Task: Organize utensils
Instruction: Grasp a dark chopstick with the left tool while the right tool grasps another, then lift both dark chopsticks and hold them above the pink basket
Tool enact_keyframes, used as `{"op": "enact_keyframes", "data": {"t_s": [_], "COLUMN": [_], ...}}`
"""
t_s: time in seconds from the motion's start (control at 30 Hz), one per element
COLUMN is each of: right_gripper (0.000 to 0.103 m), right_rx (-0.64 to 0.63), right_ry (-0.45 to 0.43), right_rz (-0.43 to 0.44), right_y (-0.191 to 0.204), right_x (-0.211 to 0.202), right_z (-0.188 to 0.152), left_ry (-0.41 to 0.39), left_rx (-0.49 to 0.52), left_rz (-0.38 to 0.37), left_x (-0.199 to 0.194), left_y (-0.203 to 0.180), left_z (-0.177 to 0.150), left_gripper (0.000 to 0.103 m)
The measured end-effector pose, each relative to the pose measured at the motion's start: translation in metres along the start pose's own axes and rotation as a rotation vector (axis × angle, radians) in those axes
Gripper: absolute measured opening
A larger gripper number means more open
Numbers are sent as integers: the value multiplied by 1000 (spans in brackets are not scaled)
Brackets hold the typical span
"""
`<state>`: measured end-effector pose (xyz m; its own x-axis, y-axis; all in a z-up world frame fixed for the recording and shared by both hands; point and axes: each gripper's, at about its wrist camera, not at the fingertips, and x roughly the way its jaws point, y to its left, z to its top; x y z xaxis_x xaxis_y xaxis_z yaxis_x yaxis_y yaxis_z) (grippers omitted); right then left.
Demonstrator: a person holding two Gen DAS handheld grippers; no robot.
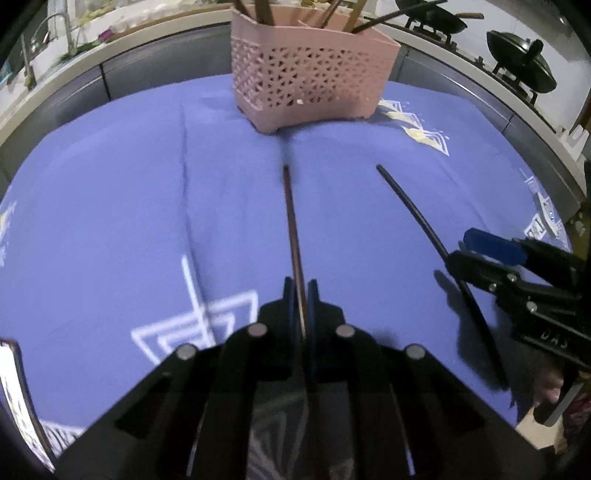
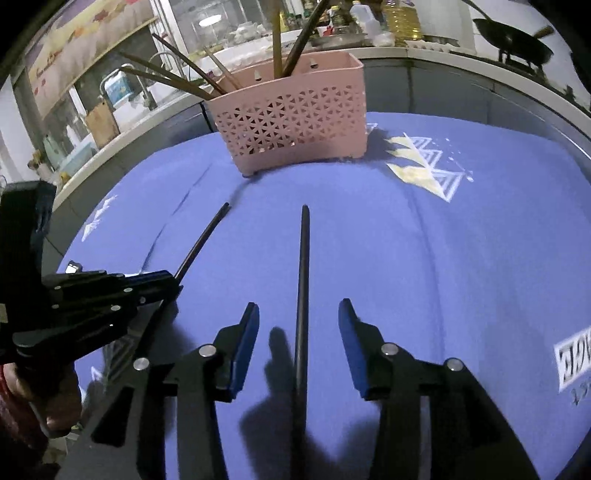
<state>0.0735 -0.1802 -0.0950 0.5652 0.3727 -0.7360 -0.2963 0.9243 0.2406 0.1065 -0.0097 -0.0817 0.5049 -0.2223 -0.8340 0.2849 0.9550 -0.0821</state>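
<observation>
A pink perforated utensil basket (image 1: pixel 310 74) stands at the far side of the blue tablecloth, with several chopsticks standing in it; it also shows in the right wrist view (image 2: pixel 291 122). My left gripper (image 1: pixel 301 291) is shut on a dark brown chopstick (image 1: pixel 291 221) that points toward the basket. The same chopstick (image 2: pixel 201 240) and the left gripper (image 2: pixel 162 282) show at the left of the right wrist view. My right gripper (image 2: pixel 299 321) is open, its jaws on either side of a black chopstick (image 2: pixel 303 266) lying on the cloth. That chopstick (image 1: pixel 413 210) and the right gripper (image 1: pixel 476 254) show in the left wrist view.
The blue tablecloth (image 2: pixel 461 258) has white and yellow printed patterns. Behind the table runs a kitchen counter with a sink and tap (image 1: pixel 55 33) at the left and black woks (image 1: pixel 521 62) on burners at the right. Bottles (image 2: pixel 399 18) stand on the counter.
</observation>
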Motion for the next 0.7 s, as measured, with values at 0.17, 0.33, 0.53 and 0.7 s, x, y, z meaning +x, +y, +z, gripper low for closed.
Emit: {"op": "enact_keyframes", "data": {"t_s": [0.17,0.33,0.53,0.7], "right_gripper": [42,8,5,5], "right_rx": [-52,-101,-86,-73], "right_ry": [33,36,9,-206], "right_rz": [-42,-92,2,76], "right_y": [4,9,12,14], "right_x": [25,46,33,-38], "right_z": [24,42,52,63], "left_ry": [4,-25,-47,-225], "left_rx": [2,34,0,-22], "left_rz": [14,38,-33,-105], "left_x": [15,28,13,-62], "left_y": [1,-3,4,12], "left_z": [28,47,53,55], "left_gripper": [8,12,4,4]}}
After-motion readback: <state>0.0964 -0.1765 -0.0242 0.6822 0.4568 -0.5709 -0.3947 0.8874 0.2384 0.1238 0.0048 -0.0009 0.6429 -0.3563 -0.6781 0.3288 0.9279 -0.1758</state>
